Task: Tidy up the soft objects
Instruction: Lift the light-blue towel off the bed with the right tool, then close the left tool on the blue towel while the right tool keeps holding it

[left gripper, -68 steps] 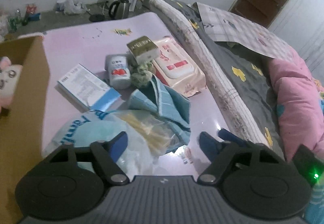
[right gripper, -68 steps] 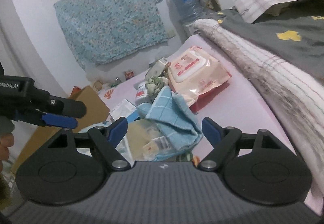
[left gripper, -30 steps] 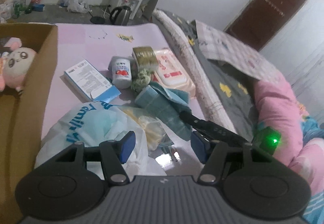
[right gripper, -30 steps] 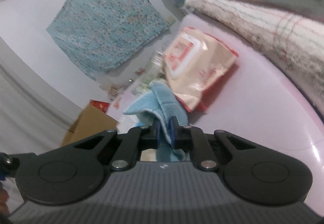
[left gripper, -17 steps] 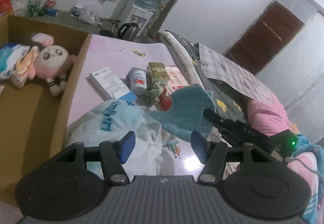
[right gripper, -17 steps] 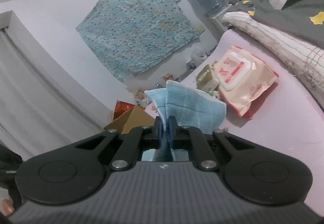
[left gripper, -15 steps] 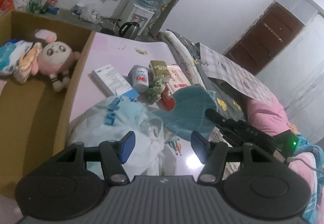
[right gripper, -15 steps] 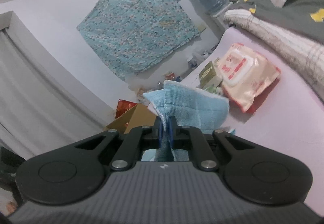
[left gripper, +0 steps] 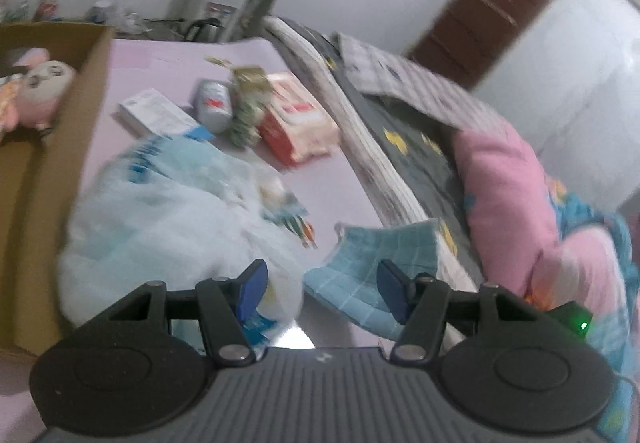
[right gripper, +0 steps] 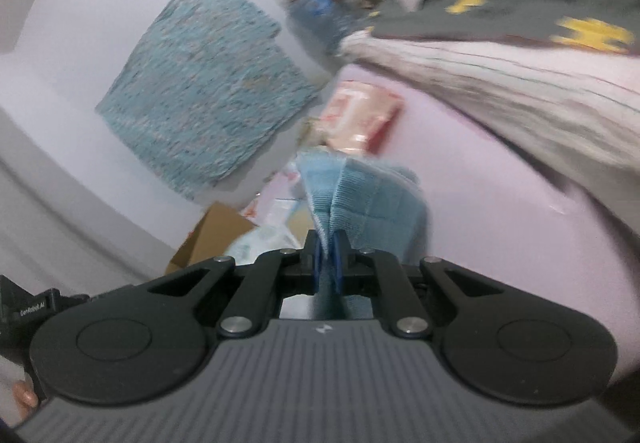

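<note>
My right gripper (right gripper: 327, 257) is shut on a light blue checked cloth (right gripper: 360, 199) that hangs from its fingertips above the pink table. In the left wrist view the same cloth (left gripper: 380, 267) hangs low at the table's right edge, just ahead of my open, empty left gripper (left gripper: 322, 289). A cardboard box (left gripper: 60, 147) on the left holds a pink plush toy (left gripper: 40, 91). Both views are motion-blurred.
A pale blue plastic bag (left gripper: 168, 211) lies in front of the left gripper. Behind it are a white box (left gripper: 156, 113), a small can (left gripper: 212, 105), a green scrunchy item (left gripper: 244, 119) and a wet-wipes pack (left gripper: 296, 119). Bedding and a pink pillow (left gripper: 504, 195) lie right.
The right gripper shut on the blue cloth, lifted it off the pile and carried it toward the near right edge of the table. The left gripper stayed open and shifted its view.
</note>
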A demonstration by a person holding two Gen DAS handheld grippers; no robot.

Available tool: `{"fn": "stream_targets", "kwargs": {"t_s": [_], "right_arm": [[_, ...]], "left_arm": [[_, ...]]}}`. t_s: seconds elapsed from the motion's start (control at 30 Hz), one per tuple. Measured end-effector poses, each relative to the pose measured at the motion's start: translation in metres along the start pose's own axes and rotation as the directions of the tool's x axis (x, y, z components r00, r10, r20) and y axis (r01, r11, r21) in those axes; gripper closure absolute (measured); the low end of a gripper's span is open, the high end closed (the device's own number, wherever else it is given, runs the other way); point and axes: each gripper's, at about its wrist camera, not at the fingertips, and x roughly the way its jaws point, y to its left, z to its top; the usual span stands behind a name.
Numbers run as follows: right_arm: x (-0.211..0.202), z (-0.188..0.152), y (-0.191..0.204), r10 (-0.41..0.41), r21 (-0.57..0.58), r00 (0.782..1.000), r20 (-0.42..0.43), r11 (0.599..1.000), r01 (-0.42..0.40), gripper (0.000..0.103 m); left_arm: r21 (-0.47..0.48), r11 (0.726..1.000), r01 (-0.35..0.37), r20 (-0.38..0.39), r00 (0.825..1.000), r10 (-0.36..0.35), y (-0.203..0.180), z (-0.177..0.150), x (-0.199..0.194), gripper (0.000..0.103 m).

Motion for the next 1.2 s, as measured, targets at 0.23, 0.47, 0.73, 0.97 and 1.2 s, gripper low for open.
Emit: {"fn": "stream_targets", "kwargs": {"t_s": [0.23, 0.47, 0.73, 0.97, 1.2], "right_arm": [[-0.037, -0.026, -0.025, -0.089, -0.101, 0.996, -0.014, 0.991, 0.087, 0.097], [-0.032, -0.038, -0.007, -0.143, -0.439, 0.98, -0.137, 0.896, 0.069, 0.097], [-0.011, -0.055, 0.024, -0.177, -0.742, 0.937, -0.3, 0.661, -0.113, 0.095], [-0.007, -0.067, 0.036, -0.236, -0.837, 0.892, -0.386, 0.495, -0.231, 0.093], [-0.004, -0.071, 0.04, -0.271, -0.864, 0.87, -0.413, 0.419, -0.279, 0.091]], "left_arm": [[0.139, 0.99, -0.017, -0.083, 0.996, 0.029, -0.047, -0.026, 0.046, 0.042], [0.118, 0.993, -0.017, -0.162, 0.986, 0.036, -0.06, -0.041, 0.085, 0.042], [0.036, 0.998, -0.051, -0.182, 0.982, 0.057, -0.055, -0.042, 0.107, 0.042], [0.031, 0.999, -0.029, -0.084, 0.996, 0.031, -0.063, -0.033, 0.09, 0.041], [0.1, 0.994, -0.035, -0.165, 0.985, 0.051, -0.081, -0.045, 0.111, 0.042]]}}
